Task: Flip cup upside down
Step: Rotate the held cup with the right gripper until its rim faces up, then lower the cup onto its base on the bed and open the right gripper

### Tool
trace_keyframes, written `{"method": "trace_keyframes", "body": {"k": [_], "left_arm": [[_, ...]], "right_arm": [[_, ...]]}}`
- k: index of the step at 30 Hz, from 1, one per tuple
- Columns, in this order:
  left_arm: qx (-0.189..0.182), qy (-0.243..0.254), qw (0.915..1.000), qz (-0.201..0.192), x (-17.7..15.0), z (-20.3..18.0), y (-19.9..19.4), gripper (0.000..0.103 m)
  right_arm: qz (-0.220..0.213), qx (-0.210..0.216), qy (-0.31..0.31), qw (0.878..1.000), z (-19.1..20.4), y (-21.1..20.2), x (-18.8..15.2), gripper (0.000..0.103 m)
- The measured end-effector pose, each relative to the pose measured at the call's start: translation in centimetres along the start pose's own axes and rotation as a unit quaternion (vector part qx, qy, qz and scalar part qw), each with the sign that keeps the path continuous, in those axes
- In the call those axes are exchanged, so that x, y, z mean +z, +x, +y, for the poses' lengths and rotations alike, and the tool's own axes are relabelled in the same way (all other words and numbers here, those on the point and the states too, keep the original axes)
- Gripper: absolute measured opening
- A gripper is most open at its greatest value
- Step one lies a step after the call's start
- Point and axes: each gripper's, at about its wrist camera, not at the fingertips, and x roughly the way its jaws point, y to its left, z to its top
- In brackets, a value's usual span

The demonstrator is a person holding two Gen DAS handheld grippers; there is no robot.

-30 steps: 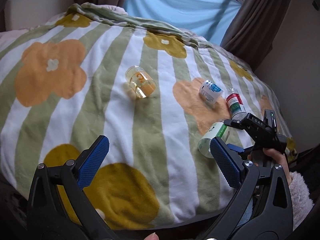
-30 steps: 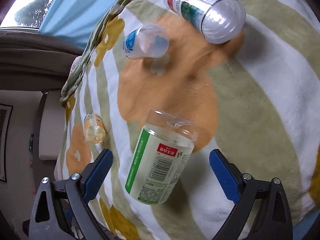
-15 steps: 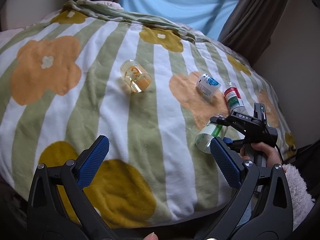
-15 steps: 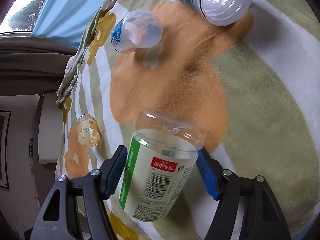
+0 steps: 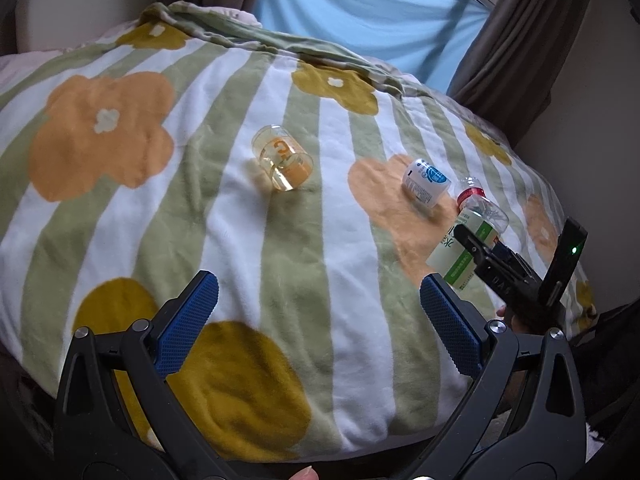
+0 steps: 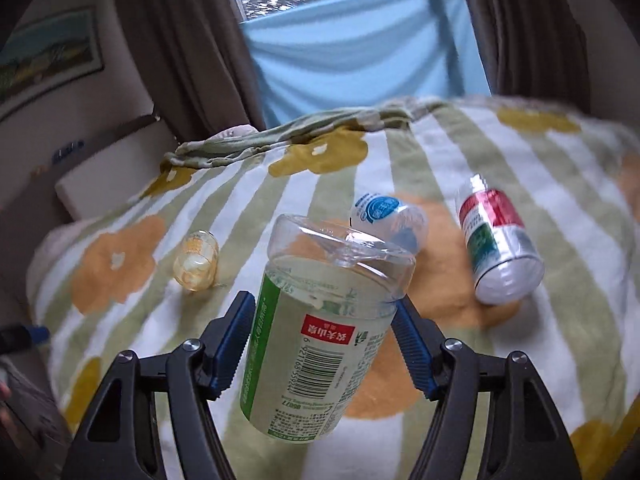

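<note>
My right gripper is shut on a clear cup with a green and white label and holds it lifted off the bed, tilted, its clear end pointing away. In the left wrist view this cup sits in the right gripper at the right edge of the bed. My left gripper is open and empty above the near part of the blanket.
The bed has a green-striped flower blanket. On it lie a yellow cup, a blue-label cup and a red-label cup. Curtains and a blue sheet stand behind; a wall is at the right.
My right gripper closed on the green-label cup, lifted it off the blanket and turned level. The left gripper stayed open and shifted slightly.
</note>
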Motion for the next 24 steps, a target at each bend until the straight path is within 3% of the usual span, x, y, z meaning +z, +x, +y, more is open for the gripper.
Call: {"method": "trace_keyframes", "body": {"k": [5, 13, 24], "left_arm": [[0.020, -0.010, 0.9997, -0.006, -0.4, 0.8, 0.2, 0.101], [0.024, -0.016, 0.9995, -0.014, -0.1, 1.4, 0.1, 0.101], [0.029, 0.004, 0.9996, 0.003, -0.2, -0.2, 1.4, 0.101]], "right_arm": [[-0.012, -0.034, -0.070, 0.997, 0.7, 1.9, -1.9, 0.065], [-0.015, -0.027, -0.117, 0.993, 1.3, 1.2, -2.5, 0.065], [0.002, 0.015, -0.088, 0.996, 0.6, -0.4, -2.6, 0.065]]}}
